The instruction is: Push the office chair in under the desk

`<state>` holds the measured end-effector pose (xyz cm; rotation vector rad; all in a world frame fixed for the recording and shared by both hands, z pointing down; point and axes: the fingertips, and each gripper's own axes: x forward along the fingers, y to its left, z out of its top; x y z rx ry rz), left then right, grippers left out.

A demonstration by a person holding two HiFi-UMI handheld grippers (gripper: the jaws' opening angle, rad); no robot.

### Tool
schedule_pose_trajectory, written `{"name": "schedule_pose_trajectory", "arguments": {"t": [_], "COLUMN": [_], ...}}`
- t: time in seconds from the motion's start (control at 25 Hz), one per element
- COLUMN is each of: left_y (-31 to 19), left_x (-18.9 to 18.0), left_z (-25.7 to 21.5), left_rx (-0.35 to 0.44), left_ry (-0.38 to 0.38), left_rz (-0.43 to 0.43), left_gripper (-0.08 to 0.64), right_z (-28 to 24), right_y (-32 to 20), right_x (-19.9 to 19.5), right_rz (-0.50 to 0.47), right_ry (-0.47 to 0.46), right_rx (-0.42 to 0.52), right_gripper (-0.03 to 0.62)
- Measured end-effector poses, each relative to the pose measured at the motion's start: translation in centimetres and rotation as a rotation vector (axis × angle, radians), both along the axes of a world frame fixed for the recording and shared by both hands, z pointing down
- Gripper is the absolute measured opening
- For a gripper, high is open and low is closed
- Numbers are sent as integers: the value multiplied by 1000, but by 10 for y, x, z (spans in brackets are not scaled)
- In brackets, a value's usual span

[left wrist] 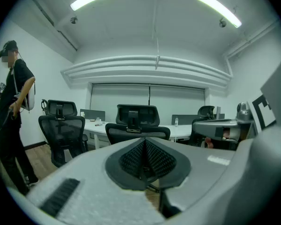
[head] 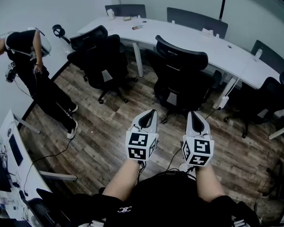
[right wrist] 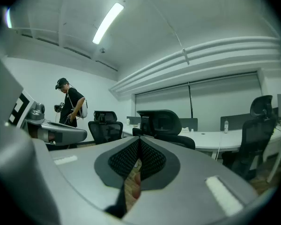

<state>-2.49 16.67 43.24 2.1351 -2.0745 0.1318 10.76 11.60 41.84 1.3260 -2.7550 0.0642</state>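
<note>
A black office chair (head: 180, 74) stands pulled out from the curved white desk (head: 199, 44), its back toward me. Both grippers are held side by side in front of me, a short way from the chair and not touching it. My left gripper (head: 149, 117) is shut with nothing in it, and so is my right gripper (head: 194, 117). In the left gripper view the shut jaws (left wrist: 144, 161) point at the chair's backrest and headrest (left wrist: 136, 121). From the right gripper view, the same chair (right wrist: 161, 125) shows just past the shut jaws (right wrist: 138, 161).
A second black chair (head: 98, 56) stands to the left, and another (head: 260, 98) at the right by the desk's end. A person in black (head: 35, 74) stands at the left wall. A white side desk (head: 14, 160) and floor cables (head: 52, 155) lie at lower left.
</note>
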Motion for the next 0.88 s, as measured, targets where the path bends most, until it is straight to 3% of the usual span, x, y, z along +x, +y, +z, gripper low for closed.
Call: {"name": "schedule_pose_trajectory", "arguments": {"t": [0.88], "left_y": [30], "left_x": [-42], "left_z": [9], "left_rx": [1], "left_ry": [34], "left_rz": [-11], "left_gripper": [9], "right_z": [-2], "right_y": [27], "right_x": [-37], "right_rz": [-28], "right_ry": [-41], "right_rx": [5], "right_gripper": [8]}}
